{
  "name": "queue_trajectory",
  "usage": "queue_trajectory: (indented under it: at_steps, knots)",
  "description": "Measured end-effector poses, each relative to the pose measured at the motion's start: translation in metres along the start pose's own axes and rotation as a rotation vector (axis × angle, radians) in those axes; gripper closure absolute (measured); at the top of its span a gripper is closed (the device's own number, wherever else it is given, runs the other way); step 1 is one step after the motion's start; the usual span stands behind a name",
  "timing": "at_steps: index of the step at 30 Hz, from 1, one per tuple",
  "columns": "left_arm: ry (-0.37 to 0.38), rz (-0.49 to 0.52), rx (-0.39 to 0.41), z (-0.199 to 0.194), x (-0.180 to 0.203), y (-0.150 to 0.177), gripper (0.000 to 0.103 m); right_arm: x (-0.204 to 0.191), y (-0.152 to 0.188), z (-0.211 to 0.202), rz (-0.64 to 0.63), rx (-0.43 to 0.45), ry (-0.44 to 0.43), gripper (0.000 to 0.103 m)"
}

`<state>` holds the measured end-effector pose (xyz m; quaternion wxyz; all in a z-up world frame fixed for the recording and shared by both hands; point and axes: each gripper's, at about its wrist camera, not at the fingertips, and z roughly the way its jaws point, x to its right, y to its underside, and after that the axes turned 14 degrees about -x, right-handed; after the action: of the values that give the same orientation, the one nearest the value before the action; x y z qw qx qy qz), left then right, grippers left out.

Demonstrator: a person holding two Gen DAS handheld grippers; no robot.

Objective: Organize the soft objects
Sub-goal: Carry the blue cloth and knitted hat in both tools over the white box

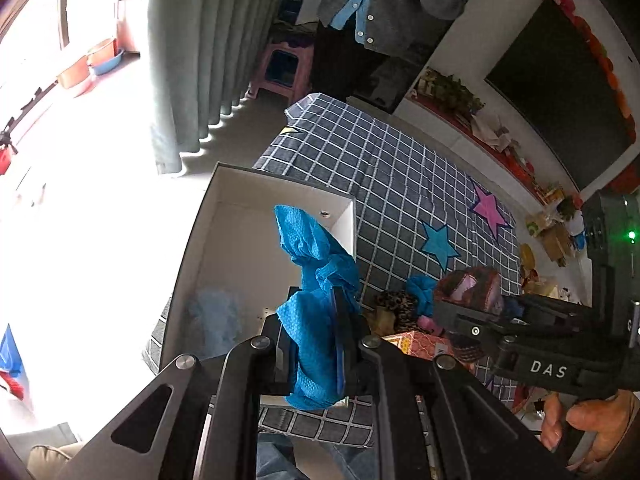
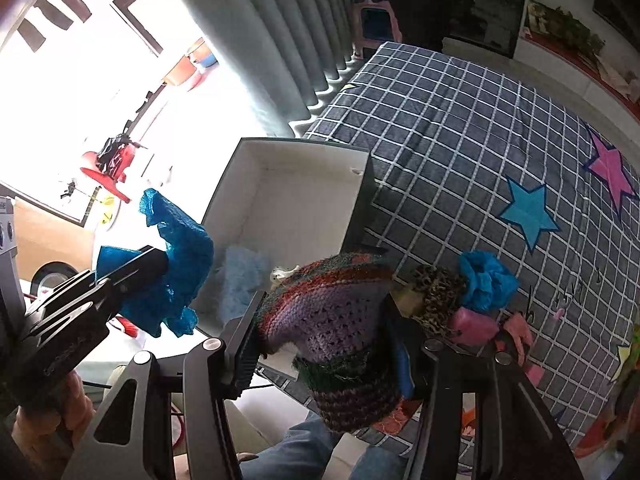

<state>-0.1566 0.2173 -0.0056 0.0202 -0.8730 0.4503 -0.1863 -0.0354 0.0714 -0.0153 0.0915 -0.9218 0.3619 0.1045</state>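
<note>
The left tool was clamped on a blue cloth right over the white box at the bed's edge. The right tool, clamped on a knitted hat, was just beside the box.

We read one marking with certainty: the white capital letters "DAS", printed on the black body of the right gripper, behind its fingers and just ahead of the hand that grips it, as seen from the left wrist view. On the side of the left gripper, in the right wrist view, we note faint embossed lettering along the body near the handle; it is too dim to read. We find no other legible text.
</note>
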Motion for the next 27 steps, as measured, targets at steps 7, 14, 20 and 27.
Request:
queue_trajectory:
  at_steps: [7,14,20,27]
  knots:
    - [-0.014,-0.046,0.009,0.000,-0.017,-0.006,0.089,-0.011,-0.009,0.004,-0.028,-0.011,-0.009,0.048]
    - [-0.051,-0.073,-0.015,0.014,-0.022,-0.004,0.089,-0.023,-0.018,0.018,-0.051,-0.048,-0.032,0.048]
    - [-0.080,-0.079,-0.038,0.027,-0.026,-0.004,0.089,-0.035,-0.027,0.030,-0.080,-0.075,-0.032,0.048]
    - [-0.117,-0.084,-0.052,0.040,-0.030,-0.004,0.089,-0.040,-0.039,0.038,-0.086,-0.095,-0.026,0.048]
